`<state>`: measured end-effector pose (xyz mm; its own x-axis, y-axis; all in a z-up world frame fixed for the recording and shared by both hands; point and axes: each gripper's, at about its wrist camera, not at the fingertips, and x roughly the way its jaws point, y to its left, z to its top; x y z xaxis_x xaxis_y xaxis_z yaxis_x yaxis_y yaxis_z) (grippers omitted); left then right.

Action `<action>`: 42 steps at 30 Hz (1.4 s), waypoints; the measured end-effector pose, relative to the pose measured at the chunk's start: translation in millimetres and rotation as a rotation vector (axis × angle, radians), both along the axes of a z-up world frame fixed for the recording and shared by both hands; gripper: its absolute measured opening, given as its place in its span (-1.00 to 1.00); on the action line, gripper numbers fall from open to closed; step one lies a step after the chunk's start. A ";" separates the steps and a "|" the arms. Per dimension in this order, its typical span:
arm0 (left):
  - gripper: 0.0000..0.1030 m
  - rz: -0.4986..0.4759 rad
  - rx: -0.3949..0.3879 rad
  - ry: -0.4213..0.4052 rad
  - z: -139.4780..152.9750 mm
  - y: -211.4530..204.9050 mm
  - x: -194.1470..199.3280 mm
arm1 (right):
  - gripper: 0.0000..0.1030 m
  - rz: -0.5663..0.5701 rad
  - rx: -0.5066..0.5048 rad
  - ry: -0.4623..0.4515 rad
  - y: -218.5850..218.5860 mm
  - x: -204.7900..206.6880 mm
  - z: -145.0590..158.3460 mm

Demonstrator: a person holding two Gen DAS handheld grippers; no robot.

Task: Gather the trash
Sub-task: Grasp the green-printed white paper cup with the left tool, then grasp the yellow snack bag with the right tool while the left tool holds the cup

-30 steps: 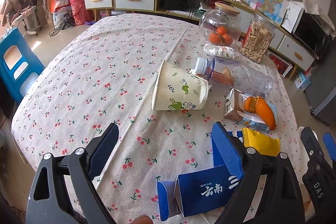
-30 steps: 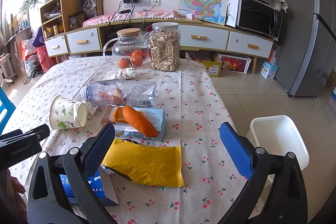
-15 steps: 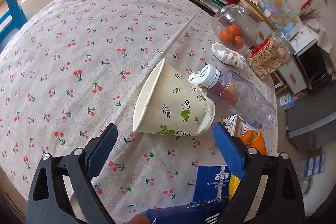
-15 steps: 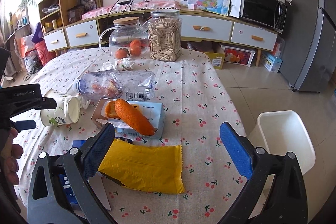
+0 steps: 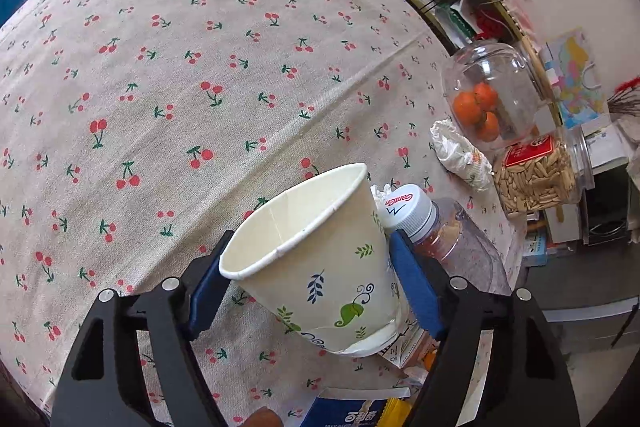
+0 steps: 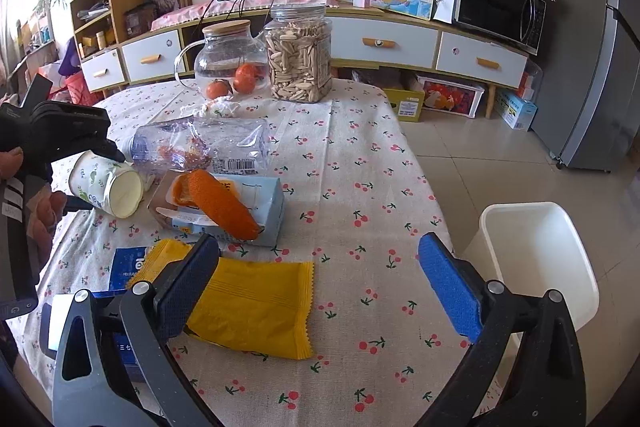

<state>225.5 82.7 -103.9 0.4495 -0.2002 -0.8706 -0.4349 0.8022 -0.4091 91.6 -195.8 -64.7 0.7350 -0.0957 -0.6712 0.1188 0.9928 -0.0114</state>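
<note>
Paper cup (image 5: pixel 316 267) lying sideways on the table (image 5: pixel 168 99) is sitting between the just-closing pads of the left tool (image 5: pixel 308 291), looking light and crushable, wanting a gentle mid-wall pinch.

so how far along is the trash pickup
Nothing looks binned: the white bin shows empty. The left gripper has just been closing around the tipped paper cup. Still on the table: yellow wrapper, plastic bottle, blue carton, orange peel.
</note>
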 end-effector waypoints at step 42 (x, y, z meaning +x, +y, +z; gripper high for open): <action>0.26 -0.379 0.667 -0.354 50.3 -34.2 -177.6 | 0.17 0.492 -0.224 0.190 57.2 5.3 -41.4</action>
<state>47.9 48.5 -53.6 0.7241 0.1135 -0.6803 -0.0233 0.9898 0.1404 96.9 -138.6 -106.1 0.5978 0.0723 -0.7984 -0.3810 0.9019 -0.2036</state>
